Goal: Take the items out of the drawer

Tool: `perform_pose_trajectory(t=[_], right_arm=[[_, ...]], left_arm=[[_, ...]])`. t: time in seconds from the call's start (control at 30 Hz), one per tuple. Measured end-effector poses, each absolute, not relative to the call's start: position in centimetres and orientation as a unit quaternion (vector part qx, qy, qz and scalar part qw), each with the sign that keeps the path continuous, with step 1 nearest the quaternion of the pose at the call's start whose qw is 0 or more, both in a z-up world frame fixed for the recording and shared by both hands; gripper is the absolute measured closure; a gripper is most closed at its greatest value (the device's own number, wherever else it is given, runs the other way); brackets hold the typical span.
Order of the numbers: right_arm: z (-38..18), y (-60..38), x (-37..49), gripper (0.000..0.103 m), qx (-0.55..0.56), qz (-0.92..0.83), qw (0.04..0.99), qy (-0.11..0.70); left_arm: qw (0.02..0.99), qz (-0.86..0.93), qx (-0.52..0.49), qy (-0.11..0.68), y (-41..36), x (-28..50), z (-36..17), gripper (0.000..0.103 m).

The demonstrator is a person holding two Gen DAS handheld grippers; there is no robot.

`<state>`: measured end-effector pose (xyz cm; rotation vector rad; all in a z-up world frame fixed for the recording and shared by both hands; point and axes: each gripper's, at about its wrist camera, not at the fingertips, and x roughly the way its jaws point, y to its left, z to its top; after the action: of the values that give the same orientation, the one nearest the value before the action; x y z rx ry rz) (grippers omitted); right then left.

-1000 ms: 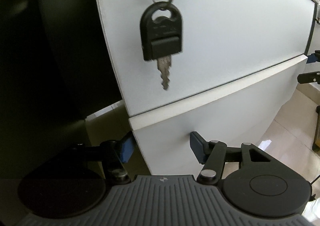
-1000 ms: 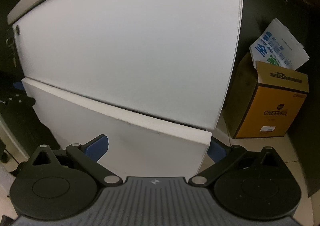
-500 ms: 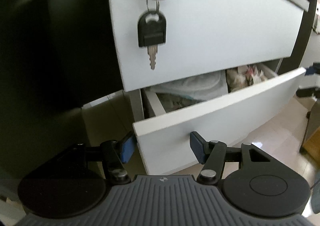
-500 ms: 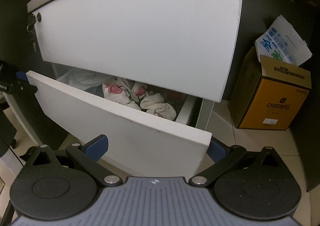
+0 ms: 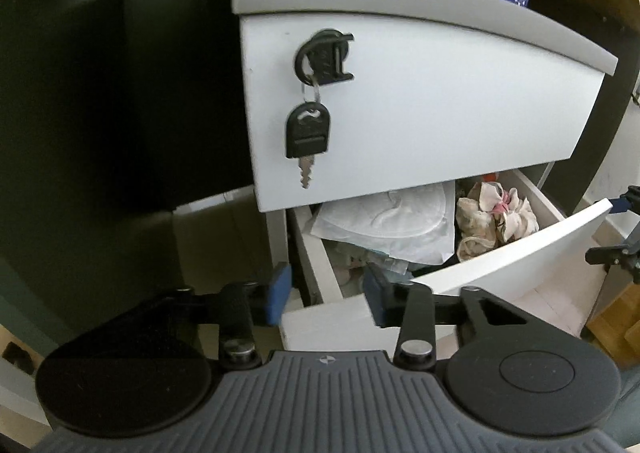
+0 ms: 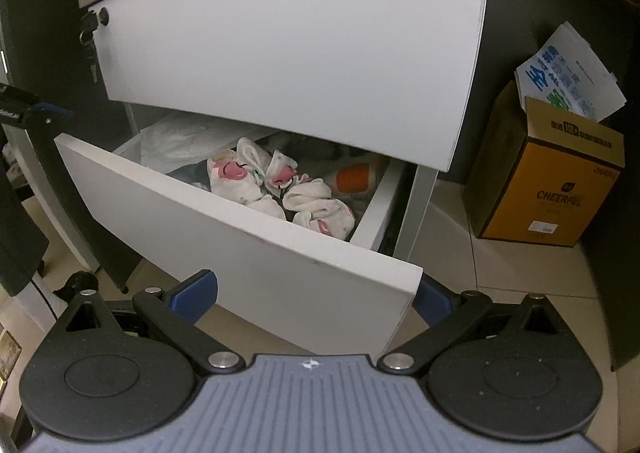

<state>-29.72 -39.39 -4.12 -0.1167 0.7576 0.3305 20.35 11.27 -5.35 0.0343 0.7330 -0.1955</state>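
1. The drawer stands pulled out below the closed upper one, with rolled socks in its right rear corner.
2. Left gripper is closing over the front's left corner, pads apparently clear.
3. Right gripper straddles the front's right corner, unclenched.

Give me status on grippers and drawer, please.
Left gripper closing, white drawer front corner between jaws; right gripper open astride other end. Pink-patterned socks exposed. Upper drawer overhangs.

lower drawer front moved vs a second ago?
Yes. The lower drawer front was flush under the fixed upper drawer; now it stands pulled out toward the camera, exposing the socks.
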Motion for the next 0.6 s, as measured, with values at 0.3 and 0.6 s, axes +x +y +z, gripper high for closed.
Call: perform_pose_trajectory(t=[0.3, 0.6], right_arm=[[-3.5, -38.9, -30.7, 0.002, -0.079, 0.157, 0.906, 0.384], [0.0, -37.9, -32.6, 0.002, -0.116, 0.157, 0.908, 0.371]], left_arm=[[0.916, -0.102, -0.002, 0.389, 8.0, 20.9, -7.3, 0.081], [0.914, -0.087, 0.009, 0.395, 8.0, 22.0, -7.8, 0.081]])
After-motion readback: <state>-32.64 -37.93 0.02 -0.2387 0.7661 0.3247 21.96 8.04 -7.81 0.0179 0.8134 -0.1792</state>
